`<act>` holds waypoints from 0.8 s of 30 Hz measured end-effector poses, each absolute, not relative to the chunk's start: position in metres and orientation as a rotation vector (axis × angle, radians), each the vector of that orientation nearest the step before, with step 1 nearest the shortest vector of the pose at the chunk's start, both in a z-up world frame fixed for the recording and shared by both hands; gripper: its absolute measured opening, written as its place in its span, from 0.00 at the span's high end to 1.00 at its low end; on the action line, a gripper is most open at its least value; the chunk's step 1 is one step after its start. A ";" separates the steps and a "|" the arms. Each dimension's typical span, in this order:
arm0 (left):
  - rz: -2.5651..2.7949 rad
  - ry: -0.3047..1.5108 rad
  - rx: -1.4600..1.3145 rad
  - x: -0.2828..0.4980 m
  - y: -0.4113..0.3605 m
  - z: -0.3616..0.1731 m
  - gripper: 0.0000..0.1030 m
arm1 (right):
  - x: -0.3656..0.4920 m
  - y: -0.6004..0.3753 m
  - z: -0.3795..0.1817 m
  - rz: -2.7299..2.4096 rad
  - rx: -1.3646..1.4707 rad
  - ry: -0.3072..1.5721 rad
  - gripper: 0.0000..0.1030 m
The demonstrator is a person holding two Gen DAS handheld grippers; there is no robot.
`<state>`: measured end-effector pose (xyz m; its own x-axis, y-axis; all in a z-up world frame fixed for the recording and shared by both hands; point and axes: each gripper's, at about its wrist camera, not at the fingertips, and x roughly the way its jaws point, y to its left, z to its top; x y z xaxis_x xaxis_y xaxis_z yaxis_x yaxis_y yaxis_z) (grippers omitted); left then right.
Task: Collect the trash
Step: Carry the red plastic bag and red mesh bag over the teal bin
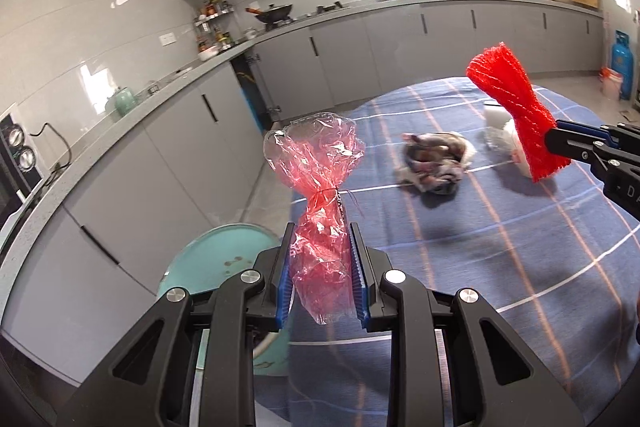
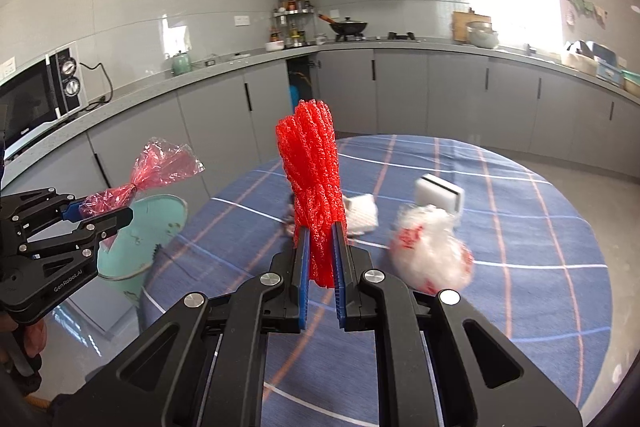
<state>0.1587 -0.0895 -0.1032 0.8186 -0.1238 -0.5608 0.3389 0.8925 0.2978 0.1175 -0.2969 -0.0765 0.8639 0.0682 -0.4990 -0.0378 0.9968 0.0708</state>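
Pinched pink cellophane (image 1: 320,227), bin (image 1: 216,267) beside

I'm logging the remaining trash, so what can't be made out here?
- Crumpled heap: left wrist view, motion-blurred; its material cannot be told.
- White bag's red print: right wrist view, blurred, unreadable.
- Teal bin: the left gripper hides its inside.

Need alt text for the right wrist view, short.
The right tongs are shut on a bunched red mesh net held upright over a round table with a blue plaid cloth. At left, the left tongs grip a crumpled pink cellophane wrapper above a teal bin.
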 end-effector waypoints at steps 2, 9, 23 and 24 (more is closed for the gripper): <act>-0.231 0.559 0.393 0.162 -0.080 -0.101 0.76 | 0.123 -0.290 -0.073 0.071 0.052 0.520 0.89; -0.179 0.555 0.371 0.170 -0.053 -0.096 0.75 | 0.137 -0.274 -0.067 0.105 0.037 0.519 0.89; -0.098 0.555 0.340 0.185 -0.011 -0.092 0.76 | 0.164 -0.242 -0.067 0.157 0.002 0.530 0.89; -0.092 0.554 0.339 0.186 -0.009 -0.092 0.76 | 0.166 -0.240 -0.067 0.160 -0.002 0.530 0.89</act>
